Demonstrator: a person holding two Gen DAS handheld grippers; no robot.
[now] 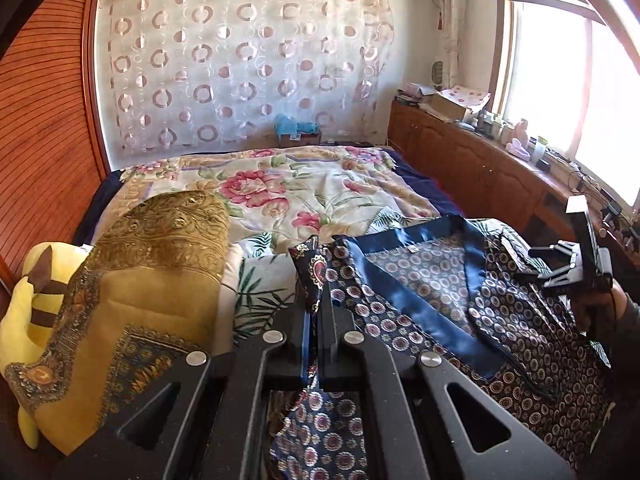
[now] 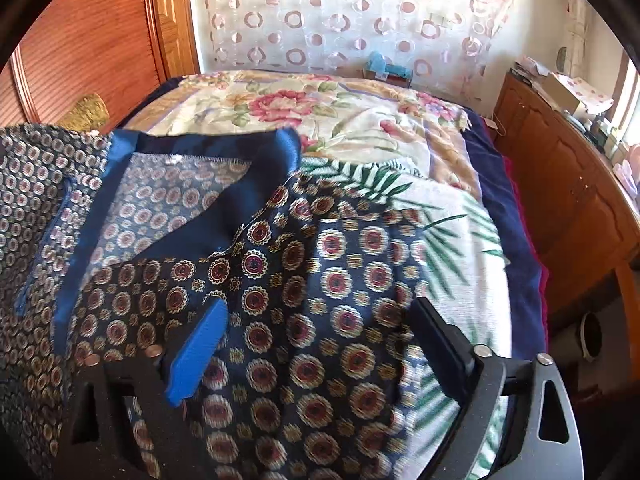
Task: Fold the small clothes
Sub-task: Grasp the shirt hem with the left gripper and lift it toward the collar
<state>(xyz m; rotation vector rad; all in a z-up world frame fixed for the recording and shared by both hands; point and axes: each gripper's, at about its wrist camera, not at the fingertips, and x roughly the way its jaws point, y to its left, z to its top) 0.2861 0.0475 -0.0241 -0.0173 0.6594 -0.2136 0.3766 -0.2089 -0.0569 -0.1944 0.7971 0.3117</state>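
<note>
Pinched cloth sat nearest: my left jaws (image 1: 318, 308) were clamped on the patterned garment (image 1: 420, 280), spread lower right on the bed (image 1: 320, 188). My right jaws (image 2: 316, 332) gaped over it, empty. That slick fabric might have slipped free if I pulled hard.

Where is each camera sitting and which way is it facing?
Left wrist: sits on the left tool, facing across the bed to the curtain; its fingers pinch the shirt; the right tool shows at right.
Right wrist: sits on the right tool, angled down at the shirt; its fingers stand open over it.
Shared: shirt, bed, curtain.
</note>
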